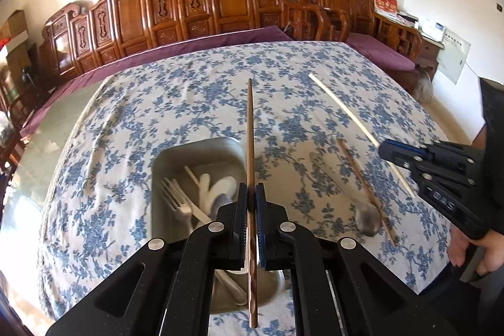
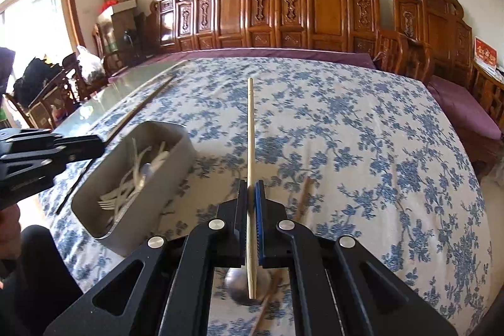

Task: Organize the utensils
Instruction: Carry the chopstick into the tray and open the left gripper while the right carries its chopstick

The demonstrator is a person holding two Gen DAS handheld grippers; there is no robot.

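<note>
Left gripper [image 1: 251, 194] jaws clenched on brown chopstick [image 1: 250, 128]; right gripper [image 2: 251, 191] jaws clenched on pale chopstick [image 2: 250, 128], above floral surface [image 2: 346, 131]

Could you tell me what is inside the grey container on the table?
The grey container holds white forks, white spoons and a pale stick. Its near end is hidden behind the left tool.

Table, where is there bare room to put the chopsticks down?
The flowered tablecloth is bare from the far bench edge down to the metal spoon. Left of the gray tray, a bare glass strip runs too. It is crowded inside the tray with white forks, and near the brown chopstick beside the spoon.
</note>
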